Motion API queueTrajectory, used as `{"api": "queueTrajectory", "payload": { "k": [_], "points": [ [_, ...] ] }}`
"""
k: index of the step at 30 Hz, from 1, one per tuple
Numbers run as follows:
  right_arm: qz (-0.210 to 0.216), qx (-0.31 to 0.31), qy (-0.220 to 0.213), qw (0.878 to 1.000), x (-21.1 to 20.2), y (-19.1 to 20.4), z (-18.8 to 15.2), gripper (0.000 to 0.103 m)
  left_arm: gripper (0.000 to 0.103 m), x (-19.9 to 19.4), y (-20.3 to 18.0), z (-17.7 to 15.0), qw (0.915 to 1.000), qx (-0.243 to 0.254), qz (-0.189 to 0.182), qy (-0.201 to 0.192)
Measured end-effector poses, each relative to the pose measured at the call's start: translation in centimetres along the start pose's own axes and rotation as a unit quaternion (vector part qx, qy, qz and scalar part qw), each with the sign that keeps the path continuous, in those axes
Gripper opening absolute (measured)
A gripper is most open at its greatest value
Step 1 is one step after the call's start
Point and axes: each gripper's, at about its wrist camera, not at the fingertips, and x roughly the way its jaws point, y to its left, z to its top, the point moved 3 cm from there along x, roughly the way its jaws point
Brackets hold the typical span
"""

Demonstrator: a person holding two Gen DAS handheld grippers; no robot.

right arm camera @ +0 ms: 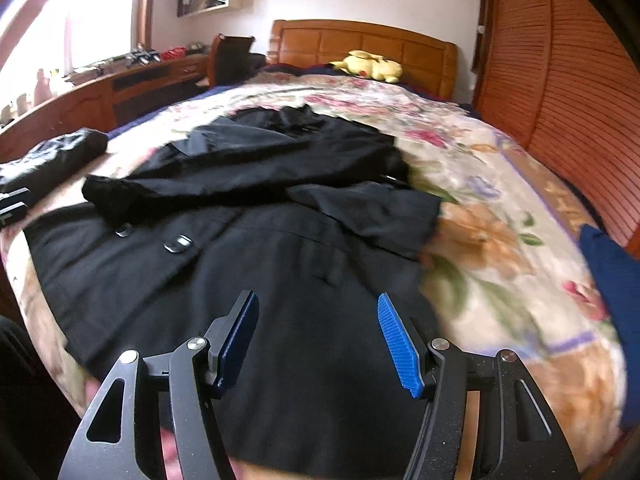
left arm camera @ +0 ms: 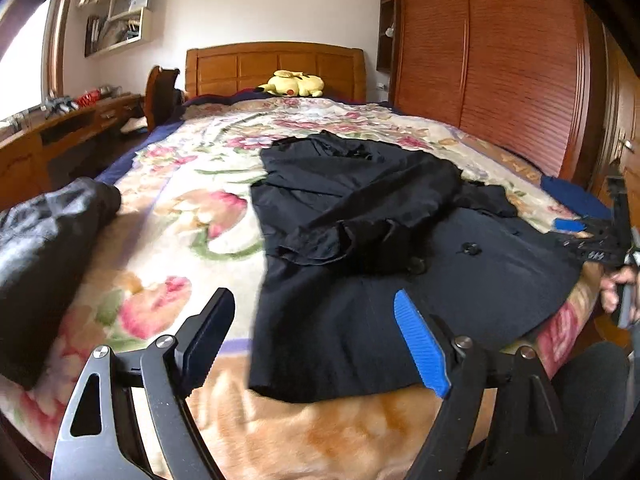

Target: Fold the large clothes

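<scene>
A large black coat (left arm camera: 360, 248) with big buttons lies spread on the floral bed cover, sleeves folded across its front; it also shows in the right wrist view (right arm camera: 248, 248). My left gripper (left arm camera: 316, 308) is open and empty above the coat's near left hem. My right gripper (right arm camera: 316, 312) is open and empty over the coat's lower part. The right gripper also shows at the far right of the left wrist view (left arm camera: 596, 236), at the coat's right edge.
A second dark garment (left arm camera: 44, 248) lies at the bed's left edge. A yellow plush toy (left arm camera: 294, 83) sits by the wooden headboard. A wardrobe (left arm camera: 500, 60) stands on the right, a desk (left arm camera: 72, 120) on the left. A blue cloth (right arm camera: 616, 272) lies at the bed's right edge.
</scene>
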Motion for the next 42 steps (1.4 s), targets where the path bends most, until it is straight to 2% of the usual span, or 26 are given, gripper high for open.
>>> {"api": "queueTrajectory", "payload": {
  "k": [10, 18, 23, 28, 31, 33, 39, 40, 41, 42],
  "points": [
    [-0.018, 0.031, 0.029, 0.999, -2.2, -4.5, -1.2, 0.064, 0.083, 0.3, 2.7, -0.7, 0.9989, 0.008, 0.029, 0.037],
    [-0.008, 0.034, 0.063, 0.997, -1.3, -5.1, -2.0, 0.064, 0.060, 1.7, 3.4, -1.3, 0.9978, 0.003, 0.008, 0.065],
    [0.007, 0.034, 0.079, 0.996, 0.1, -4.9, -2.6, 0.064, 0.058, 3.0, 2.9, -1.8, 0.9958, 0.004, -0.008, 0.091],
    [0.013, 0.044, 0.077, 0.996, 0.4, -5.0, -2.8, 0.064, 0.057, 4.3, 2.6, -2.4, 0.9937, 0.005, -0.008, 0.111],
    [0.012, 0.036, 0.076, 0.996, 0.5, -4.8, -3.0, 0.064, 0.046, 4.3, 2.5, -2.6, 0.9936, -0.003, -0.019, 0.111],
    [0.019, 0.030, 0.076, 0.996, 0.5, -4.6, -3.1, 0.056, 0.038, 4.2, 2.3, -2.6, 0.9935, -0.002, -0.024, 0.111],
    [0.034, 0.022, 0.074, 0.996, 0.3, -4.1, -3.3, 0.039, 0.036, 4.1, 1.9, -2.8, 0.9935, -0.005, -0.028, 0.110],
    [0.038, 0.020, 0.073, 0.996, 0.2, -3.9, -3.3, 0.033, 0.034, 4.1, 1.9, -2.9, 0.9935, -0.008, -0.031, 0.110],
    [0.041, 0.018, 0.070, 0.997, 0.2, -3.7, -3.2, 0.026, 0.028, 4.1, 2.0, -2.9, 0.9933, -0.012, -0.036, 0.109],
    [0.041, 0.016, 0.067, 0.997, 0.1, -3.5, -3.2, 0.024, 0.018, 4.0, 2.0, -2.9, 0.9931, -0.018, -0.043, 0.108]
  ]
}}
